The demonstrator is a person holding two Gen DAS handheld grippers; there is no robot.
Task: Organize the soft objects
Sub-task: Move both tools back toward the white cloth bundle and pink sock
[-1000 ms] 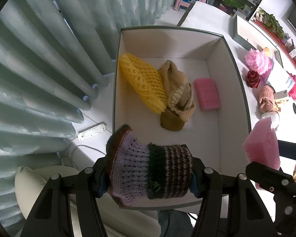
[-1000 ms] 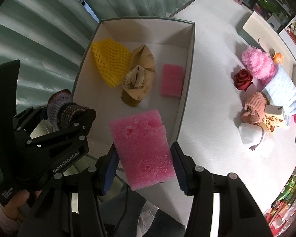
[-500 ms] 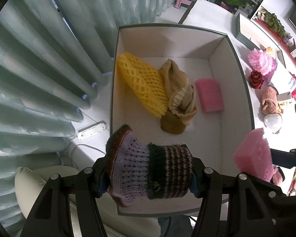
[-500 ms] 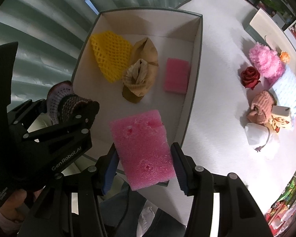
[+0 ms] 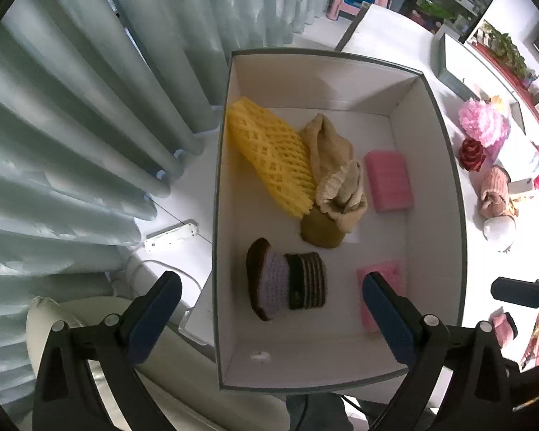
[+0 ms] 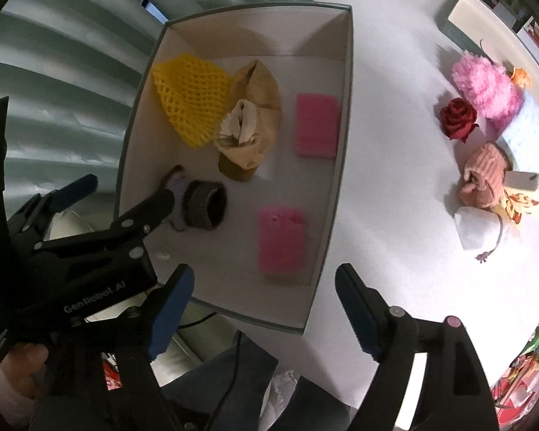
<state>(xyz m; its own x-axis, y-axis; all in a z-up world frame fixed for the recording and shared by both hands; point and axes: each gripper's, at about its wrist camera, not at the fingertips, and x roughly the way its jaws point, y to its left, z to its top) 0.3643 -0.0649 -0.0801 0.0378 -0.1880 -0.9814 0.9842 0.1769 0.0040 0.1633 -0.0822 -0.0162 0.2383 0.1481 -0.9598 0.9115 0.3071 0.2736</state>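
A white box (image 5: 226, 251) (image 6: 345, 143) holds a yellow foam net (image 5: 269, 154) (image 6: 188, 97), a tan sock bundle (image 5: 334, 179) (image 6: 248, 133), a small pink sponge (image 5: 388, 183) (image 6: 316, 125), a purple-brown knitted piece (image 5: 287, 283) (image 6: 201, 203) and a pink foam block (image 5: 388, 273) (image 6: 280, 240). My left gripper (image 5: 266, 319) (image 6: 125, 197) is open and empty above the box's near end. My right gripper (image 6: 264, 310) is open and empty above the box's near right corner.
On the white table (image 6: 395, 215) right of the box lie a red rose (image 6: 458, 118), a pink fluffy item (image 6: 485, 82), a peach knitted piece (image 6: 483, 176), a white soft item (image 6: 478, 226) and a light blue knit (image 6: 531, 136). Curtains (image 5: 72, 125) hang left of the box.
Both grippers opened. The knitted piece dropped from the left gripper and the pink foam block from the right gripper; both now lie in the box.
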